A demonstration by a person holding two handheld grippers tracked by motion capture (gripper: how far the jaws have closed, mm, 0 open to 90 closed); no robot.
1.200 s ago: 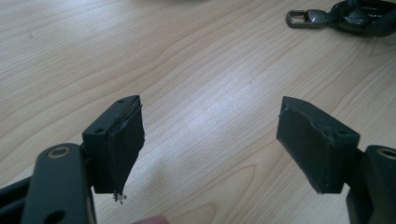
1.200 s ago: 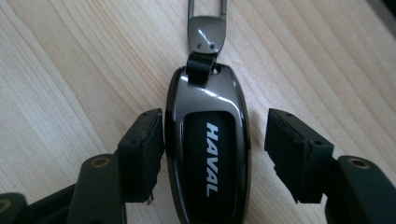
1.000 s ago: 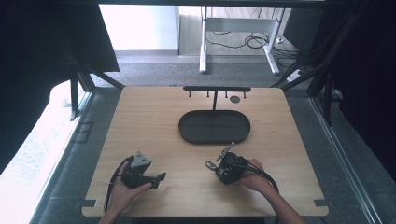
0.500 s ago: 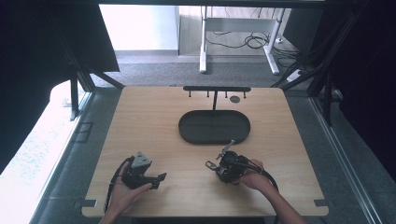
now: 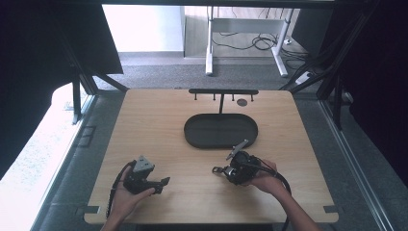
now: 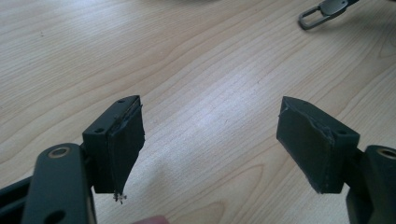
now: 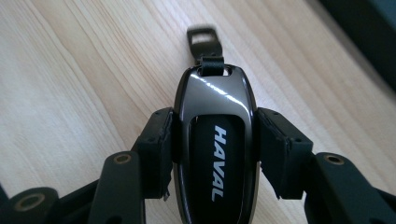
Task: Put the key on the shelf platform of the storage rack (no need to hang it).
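Observation:
A glossy dark car key fob (image 7: pixel 215 140) with white "HAVAL" lettering sits between the pads of my right gripper (image 7: pixel 215 149), which is shut on its two sides. A short strap and a metal clasp (image 7: pixel 204 38) stick out from its far end, just over the wooden table (image 7: pixel 84 70). In the high view the right gripper (image 5: pixel 225 169) is at the front right of the table, just in front of the black oval tray (image 5: pixel 192 137). My left gripper (image 6: pixel 210 140) stands open over bare wood with nothing between its pads; in the high view it (image 5: pixel 163 182) is at the front left.
A black rack (image 5: pixel 223 91) with small hooks stands behind the tray, with a small dark round disc (image 5: pixel 242 102) beside it. The tray's dark edge (image 7: pixel 369 32) runs along the top right of the right gripper view. The clasp (image 6: pixel 322 10) shows far off in the left gripper view.

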